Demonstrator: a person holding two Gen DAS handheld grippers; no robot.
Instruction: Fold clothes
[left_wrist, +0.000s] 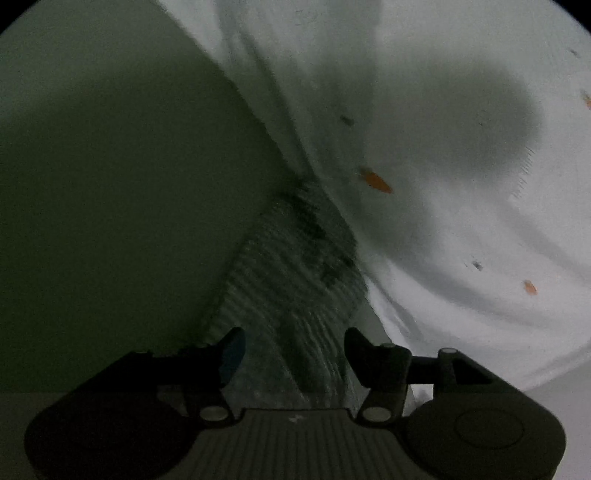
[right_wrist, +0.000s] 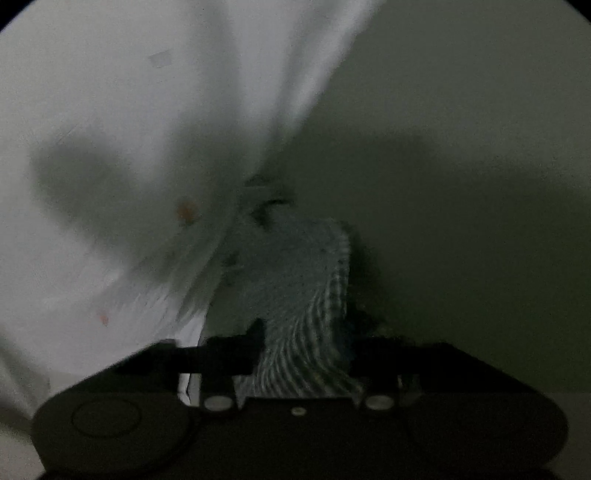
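A white garment with small orange and dark marks hangs or stretches away from both grippers; it also fills the left of the right wrist view. Its grey ribbed cuff runs down between the fingers of my left gripper, which grips it. In the right wrist view another ribbed cuff passes between the fingers of my right gripper, which is shut on it. The fabric is pulled into tight folds at each cuff.
A plain dull green surface lies behind the garment at the left of the left wrist view and at the right of the right wrist view. Both views are dim and blurred.
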